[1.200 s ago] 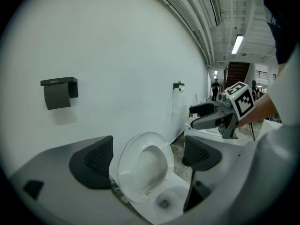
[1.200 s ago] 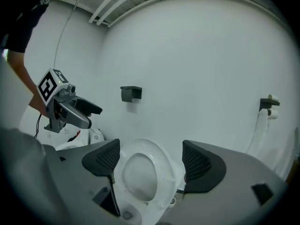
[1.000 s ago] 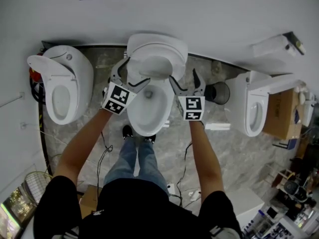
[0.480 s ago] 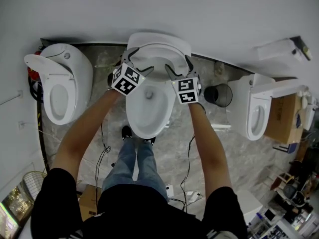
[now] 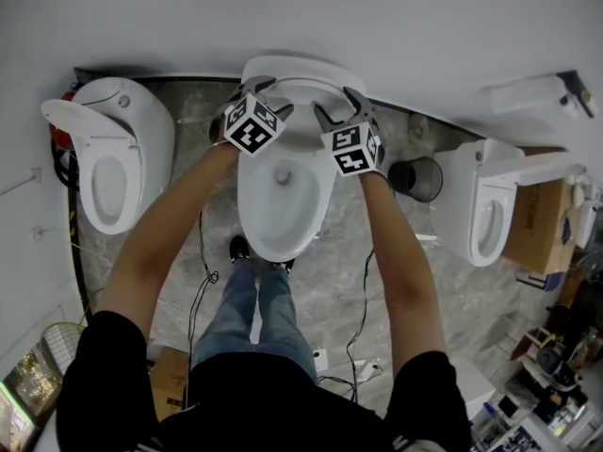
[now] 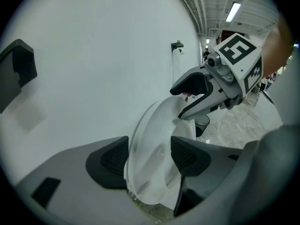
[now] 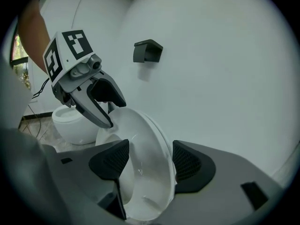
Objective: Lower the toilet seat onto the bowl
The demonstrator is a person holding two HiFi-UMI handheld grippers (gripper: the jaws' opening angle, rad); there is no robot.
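Observation:
The middle toilet's white bowl (image 5: 283, 205) has its seat (image 5: 300, 75) standing upright with the lid against the wall. My left gripper (image 5: 267, 97) straddles the seat's left edge and my right gripper (image 5: 339, 106) its right edge. In the left gripper view the seat (image 6: 154, 125) fills the gap of the left gripper (image 6: 149, 158), both pads touching it. The right gripper view shows the seat (image 7: 145, 130) pinched the same way in the right gripper (image 7: 151, 161). Both sets of jaws have just been closing onto the seat.
Another toilet (image 5: 113, 158) stands at the left and a third (image 5: 485, 210) at the right. A dark waste bin (image 5: 419, 177) sits by the middle bowl, a cardboard box (image 5: 532, 215) beyond. Cables (image 5: 203, 252) trail on the marble floor. A black bracket (image 7: 147, 50) hangs on the wall.
Both grippers moved from beside the bowl toward the wall, onto the raised seat's two edges. Their jaws narrowed around it.

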